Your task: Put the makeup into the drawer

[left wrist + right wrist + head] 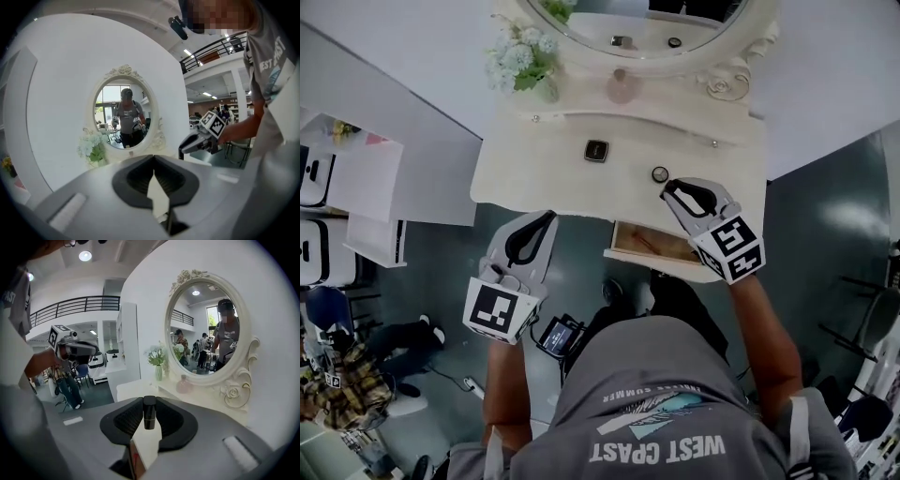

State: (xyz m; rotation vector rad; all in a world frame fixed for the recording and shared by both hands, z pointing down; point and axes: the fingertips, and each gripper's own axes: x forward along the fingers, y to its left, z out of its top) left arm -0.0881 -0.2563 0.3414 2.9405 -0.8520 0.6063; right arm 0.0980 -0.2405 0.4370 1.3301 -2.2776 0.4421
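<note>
**R gripper holds black tube; drawer open**

R gripper (672, 191) is over the front right part of the table (534, 178), tips just beside a small round jar (660, 173). In the right gripper view its jaws (149, 400) are clamped on a short black tube (149, 412), which stands upright between the pads. The tube can't be made out in the head view.

Drawer (649, 243) is pulled out at the table's front right, under the R gripper's body. Its wooden inside shows; I can't tell if anything lies in it.

L gripper (548, 221) hangs off the table's front edge, left of the drawer and well apart from the R one. Its jaws (154, 158) are together, w/ nothing between them.

A black square compact (596, 150) lies mid-table, left of and behind the jar, apart from both grippers.

At the back are an oval mirror (623, 28), white flowers (517, 56) at back left, and a pink bottle (623, 87) by the mirror's base.
</note>
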